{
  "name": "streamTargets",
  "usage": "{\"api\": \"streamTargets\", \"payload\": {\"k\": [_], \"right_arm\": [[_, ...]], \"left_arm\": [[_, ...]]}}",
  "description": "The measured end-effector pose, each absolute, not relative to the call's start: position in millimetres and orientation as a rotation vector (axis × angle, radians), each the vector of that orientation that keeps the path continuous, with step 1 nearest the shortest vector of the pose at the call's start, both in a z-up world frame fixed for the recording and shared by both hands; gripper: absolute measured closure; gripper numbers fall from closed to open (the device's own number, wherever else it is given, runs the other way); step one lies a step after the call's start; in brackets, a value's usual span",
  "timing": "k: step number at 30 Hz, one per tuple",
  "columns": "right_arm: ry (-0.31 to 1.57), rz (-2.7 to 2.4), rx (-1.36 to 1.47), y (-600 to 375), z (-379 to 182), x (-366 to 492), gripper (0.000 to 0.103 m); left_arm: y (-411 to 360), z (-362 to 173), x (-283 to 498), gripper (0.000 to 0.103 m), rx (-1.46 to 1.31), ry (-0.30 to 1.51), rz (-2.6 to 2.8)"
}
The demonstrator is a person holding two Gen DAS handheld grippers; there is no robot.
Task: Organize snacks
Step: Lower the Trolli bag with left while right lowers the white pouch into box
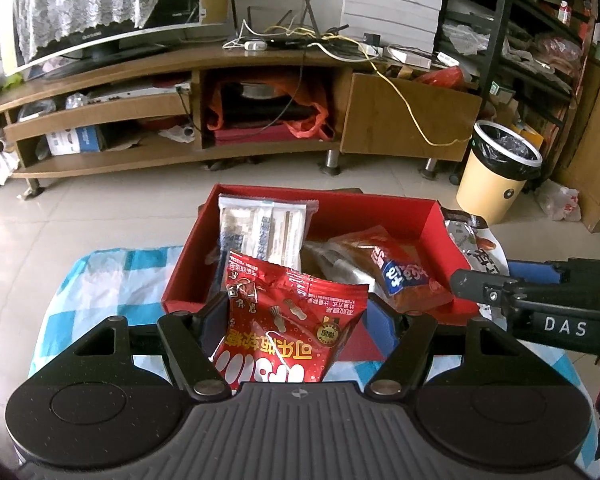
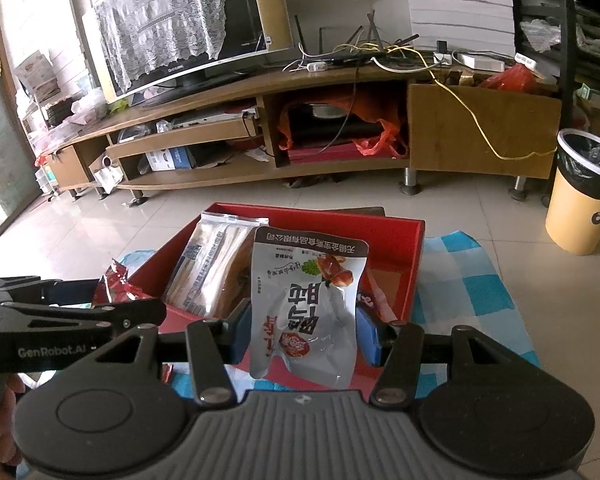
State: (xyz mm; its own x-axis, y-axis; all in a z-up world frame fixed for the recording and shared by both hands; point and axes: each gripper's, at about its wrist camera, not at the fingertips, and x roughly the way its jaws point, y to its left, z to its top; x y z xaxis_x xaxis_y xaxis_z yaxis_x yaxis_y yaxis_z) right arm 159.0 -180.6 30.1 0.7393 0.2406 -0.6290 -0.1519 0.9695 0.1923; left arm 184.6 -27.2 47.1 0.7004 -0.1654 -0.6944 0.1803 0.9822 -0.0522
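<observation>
Nearest the lens, the left tongs (image 1: pixel 296 320) are closed on a red candy bag (image 1: pixel 288 332), pinched upright between the blue pads just short of the near wall of the red box (image 1: pixel 188 264). The box sits on a table under a blue-and-white checked cloth (image 1: pixel 100 276). Inside it, from left to right, a clear pack of pale wafers (image 1: pixel 260 228) leans against the far-left corner, and an orange-brown packet with a blue label (image 1: pixel 396 268) lies slanted toward the right wall. At right, the right tongs (image 2: pixel 302 330) grip a silver pouch printed with a drumstick (image 2: pixel 308 300), held upright over the near edge of the same box, its dark top band raised above the wafer pack. The two tongs stand side by side, close but apart. Behind them, across pale floor tiles, runs a wooden TV stand (image 1: pixel 260 64) with a lace-draped screen (image 1: pixel 100 8), and a cream waste bin (image 1: pixel 496 176) stands to the far right.
</observation>
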Motion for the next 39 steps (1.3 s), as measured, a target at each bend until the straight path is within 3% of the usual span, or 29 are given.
{"api": "streamTargets", "payload": {"k": [16, 33, 39], "right_arm": [[0.702, 0.182, 0.129, -200.7, 22.0, 199.5, 0.054], [0.736, 0.190, 0.173, -205.3, -25.1, 241.7, 0.053], [0.734, 0.224, 0.153, -200.2, -27.5, 242.5, 0.051]], "left_arm": [[-63.0, 45.8, 239.2, 0.027, 0.047, 0.733, -0.208], [-73.4, 12.5, 281.5, 0.026, 0.086, 0.789, -0.159], [-71.2, 15.0, 282.3, 0.016, 0.088, 0.792, -0.145]]}}
